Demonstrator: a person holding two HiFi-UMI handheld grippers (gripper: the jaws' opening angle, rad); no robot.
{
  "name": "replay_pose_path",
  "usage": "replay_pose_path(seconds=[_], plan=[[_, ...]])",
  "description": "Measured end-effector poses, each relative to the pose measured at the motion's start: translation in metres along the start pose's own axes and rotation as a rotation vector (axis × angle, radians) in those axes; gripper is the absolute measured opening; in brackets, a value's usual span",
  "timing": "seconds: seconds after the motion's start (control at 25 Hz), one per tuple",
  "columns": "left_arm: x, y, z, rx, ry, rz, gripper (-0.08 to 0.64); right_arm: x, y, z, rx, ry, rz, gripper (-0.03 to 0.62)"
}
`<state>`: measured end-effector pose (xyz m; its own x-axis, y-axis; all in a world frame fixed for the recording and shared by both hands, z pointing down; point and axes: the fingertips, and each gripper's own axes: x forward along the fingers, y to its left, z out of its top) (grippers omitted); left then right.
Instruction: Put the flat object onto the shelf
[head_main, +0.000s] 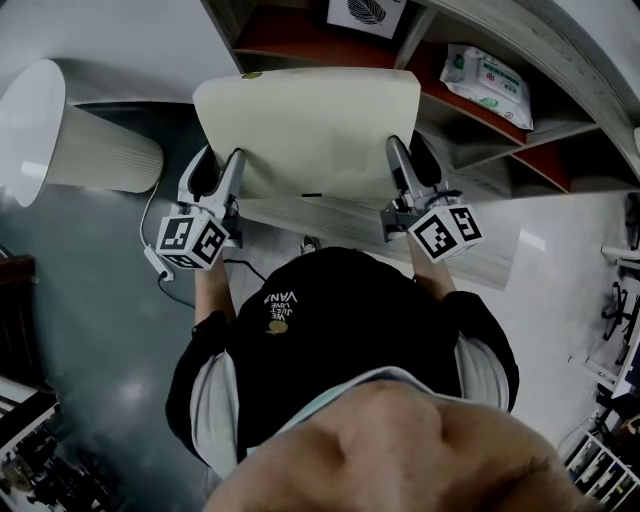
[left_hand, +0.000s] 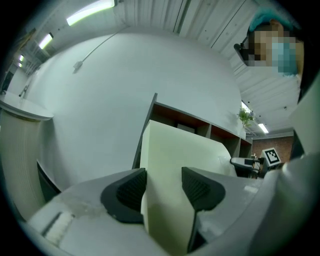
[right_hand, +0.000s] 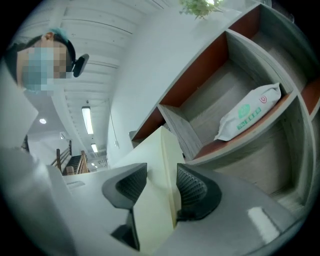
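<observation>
The flat object is a cream board (head_main: 305, 130), held up level in front of the shelf (head_main: 300, 45). My left gripper (head_main: 222, 165) is shut on its left edge and my right gripper (head_main: 408, 160) on its right edge. In the left gripper view the board (left_hand: 170, 160) runs edge-on between the dark pads (left_hand: 131, 192) toward the shelf's open compartments (left_hand: 175, 116). In the right gripper view the board (right_hand: 152, 200) sits between the pads (right_hand: 192, 190), with the shelf (right_hand: 220, 95) just beyond it.
A pack of wet wipes (head_main: 487, 80) lies in the shelf's right compartment (right_hand: 247, 117). A framed leaf print (head_main: 365, 12) stands in the middle compartment. A white ribbed cylinder (head_main: 70, 135) stands on the floor at left, and a cable with a plug strip (head_main: 160, 262) lies near it.
</observation>
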<state>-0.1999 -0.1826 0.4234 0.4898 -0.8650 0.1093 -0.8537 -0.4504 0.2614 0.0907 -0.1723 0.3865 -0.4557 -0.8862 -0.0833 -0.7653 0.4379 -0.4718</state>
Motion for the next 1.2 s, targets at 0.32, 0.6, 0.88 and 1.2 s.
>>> replay_pose_path(seconds=[0.32,0.6,0.88,1.2], plan=[[-0.005,-0.009,0.041,0.049,-0.088,-0.020,0.230,0.001,0.019,0.032,-0.031,-0.075,0.037,0.169],[-0.008,-0.015,0.072,0.062,-0.156,-0.033,0.230,0.002,0.036,0.061,-0.071,-0.134,0.066,0.161],[-0.006,-0.018,0.098,0.090,-0.205,-0.060,0.230,0.005,0.048,0.080,-0.092,-0.181,0.077,0.158],[-0.004,-0.027,0.137,0.135,-0.266,-0.109,0.230,0.006,0.064,0.107,-0.131,-0.251,0.091,0.156]])
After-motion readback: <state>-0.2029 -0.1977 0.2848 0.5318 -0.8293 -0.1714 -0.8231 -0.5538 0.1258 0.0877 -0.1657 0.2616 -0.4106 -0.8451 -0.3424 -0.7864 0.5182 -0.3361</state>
